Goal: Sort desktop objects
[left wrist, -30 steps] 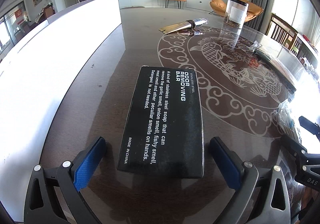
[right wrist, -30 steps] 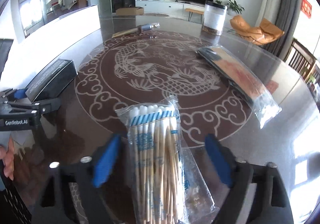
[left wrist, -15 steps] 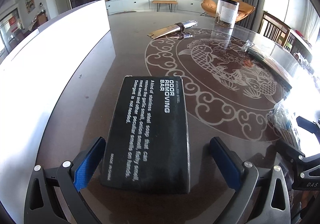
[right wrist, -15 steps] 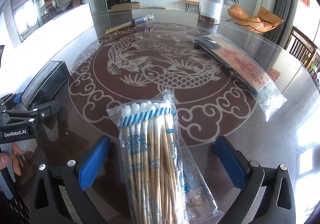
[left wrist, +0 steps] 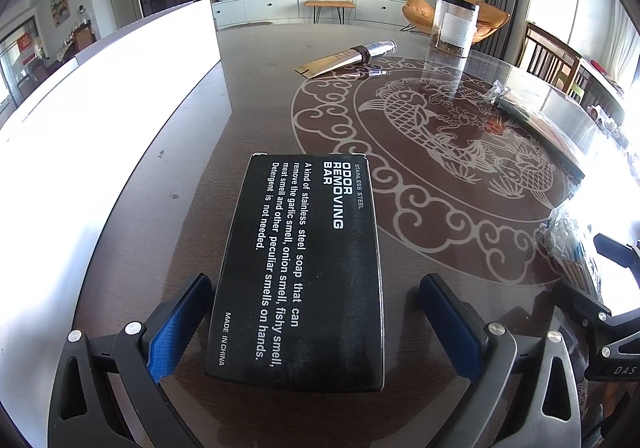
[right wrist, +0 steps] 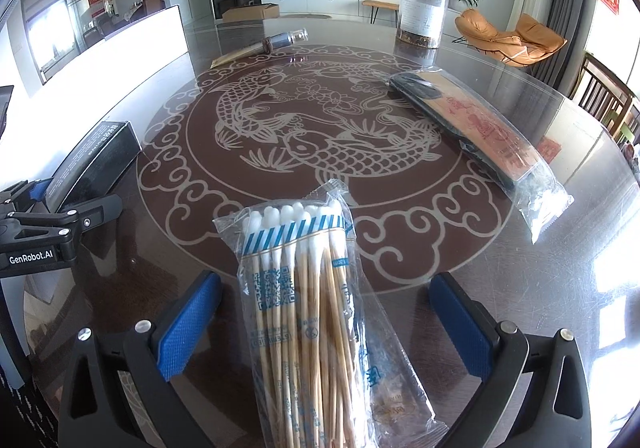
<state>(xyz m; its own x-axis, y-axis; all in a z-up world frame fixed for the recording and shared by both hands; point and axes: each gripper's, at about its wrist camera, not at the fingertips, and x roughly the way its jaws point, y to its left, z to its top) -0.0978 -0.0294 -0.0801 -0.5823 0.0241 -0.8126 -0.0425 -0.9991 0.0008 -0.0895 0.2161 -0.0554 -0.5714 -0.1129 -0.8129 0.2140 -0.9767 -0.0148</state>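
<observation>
Two items: black box point(left wrist: 304, 268) w/ white text, bagged swabs point(right wrist: 304, 304).

Dark glossy surface point(right wrist: 520, 288) with a pale fish-and-cloud medallion at its centre. Lying flat on it: a black box point(left wrist: 304, 268) at the medallion's left edge; a clear bag of cotton swabs point(right wrist: 304, 308) at its near edge; a long bagged packet point(right wrist: 480, 127) to the right. At the far side, a metal-capped tube point(right wrist: 276, 41) lies flat and a clear cylindrical jar point(right wrist: 420, 13) stands upright.
</observation>
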